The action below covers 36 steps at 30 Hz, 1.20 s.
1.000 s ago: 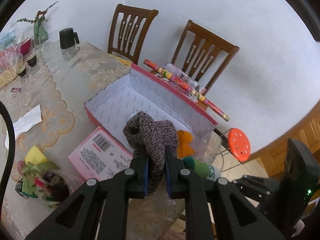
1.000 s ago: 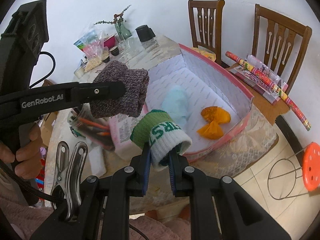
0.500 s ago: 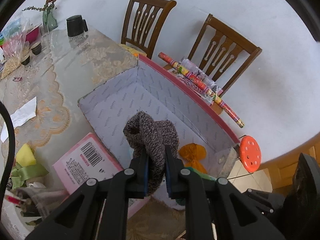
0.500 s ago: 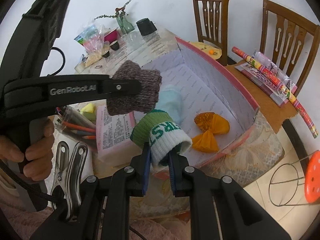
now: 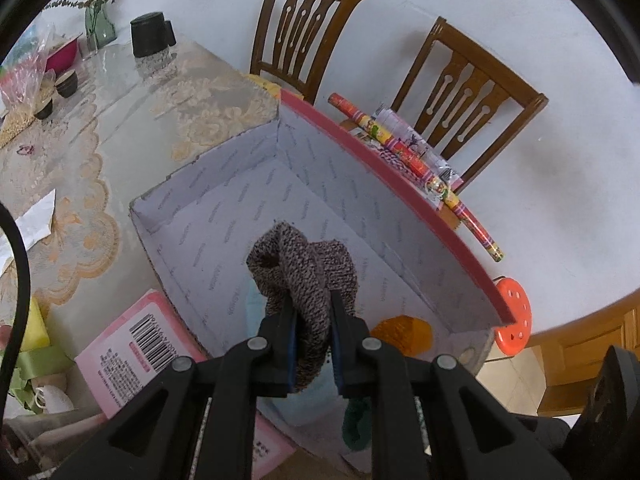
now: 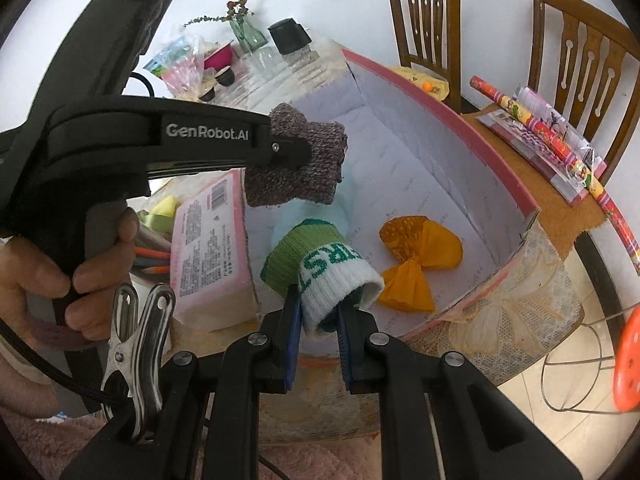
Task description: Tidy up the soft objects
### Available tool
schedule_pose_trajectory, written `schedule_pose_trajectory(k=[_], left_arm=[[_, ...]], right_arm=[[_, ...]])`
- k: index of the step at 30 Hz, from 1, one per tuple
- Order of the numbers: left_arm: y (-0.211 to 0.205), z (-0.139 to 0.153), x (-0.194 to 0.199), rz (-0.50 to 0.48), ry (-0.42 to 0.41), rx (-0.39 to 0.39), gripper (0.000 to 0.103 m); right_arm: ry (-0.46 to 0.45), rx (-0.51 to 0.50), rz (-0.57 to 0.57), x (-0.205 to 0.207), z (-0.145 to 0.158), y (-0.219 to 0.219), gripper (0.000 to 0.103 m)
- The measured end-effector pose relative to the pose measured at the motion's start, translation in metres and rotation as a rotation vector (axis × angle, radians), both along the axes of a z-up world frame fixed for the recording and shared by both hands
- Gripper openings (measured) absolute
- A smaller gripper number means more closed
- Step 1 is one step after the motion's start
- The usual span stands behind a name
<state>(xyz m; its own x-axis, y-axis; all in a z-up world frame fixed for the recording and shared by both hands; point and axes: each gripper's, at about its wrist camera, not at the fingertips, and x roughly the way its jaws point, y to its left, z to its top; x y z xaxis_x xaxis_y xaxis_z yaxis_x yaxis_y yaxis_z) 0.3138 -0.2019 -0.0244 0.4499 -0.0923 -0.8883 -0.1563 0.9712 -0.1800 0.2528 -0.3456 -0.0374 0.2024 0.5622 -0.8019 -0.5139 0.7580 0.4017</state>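
Note:
My left gripper point(image 5: 312, 316) is shut on a grey-brown knitted sock roll point(image 5: 304, 268), held above the near part of the pink box point(image 5: 400, 184). From the right wrist view, that same knit roll point(image 6: 300, 164) hangs over the box's near-left corner, held by the left gripper point(image 6: 280, 148). My right gripper point(image 6: 318, 308) is shut on a green-and-white rolled sock point(image 6: 324, 268) over the box's near edge point(image 6: 496, 268). Inside the box lie an orange bow-shaped cloth point(image 6: 416, 260) and a pale blue soft item point(image 6: 344, 204), partly hidden.
A pink packet point(image 6: 208, 248) lies left of the box on the lace-covered table point(image 5: 100, 120). Pencils, green ribbon, a black cup point(image 5: 150, 40), a vase and snack bags sit further left. Two wooden chairs point(image 5: 304, 28), wrapping rolls point(image 5: 416, 168) and an orange stool point(image 5: 514, 320) stand beyond.
Both grippers have moved forward and down over the box with their socks still held. The box fills more of each view.

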Motion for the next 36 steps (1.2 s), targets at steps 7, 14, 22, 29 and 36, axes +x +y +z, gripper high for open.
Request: schedule_pose_trajectory(k=[7, 14, 22, 29, 36], left_arm=[[0.001, -0.011, 0.007, -0.004, 0.023, 0.017, 0.014], [0.002, -0.015, 0.010, -0.003, 0.029, 0.023, 0.018], [0.001, -0.010, 0.009, 0.005, 0.027, 0.046, 0.039], [0.002, -0.003, 0.004, 0.004, 0.028, 0.048, 0.040], [0.001, 0.011, -0.007, 0.002, -0.003, 0.049, 0.040]], right_arm=[[0.024, -0.014, 0.000, 0.006, -0.009, 0.000, 0.018], [0.033, -0.028, 0.011, 0.006, -0.012, 0.003, 0.018], [0.038, -0.042, -0.009, 0.006, -0.013, 0.003, 0.022], [0.007, -0.050, -0.026, 0.003, -0.010, 0.002, 0.029], [-0.049, -0.057, -0.036, -0.002, 0.000, 0.004, 0.042]])
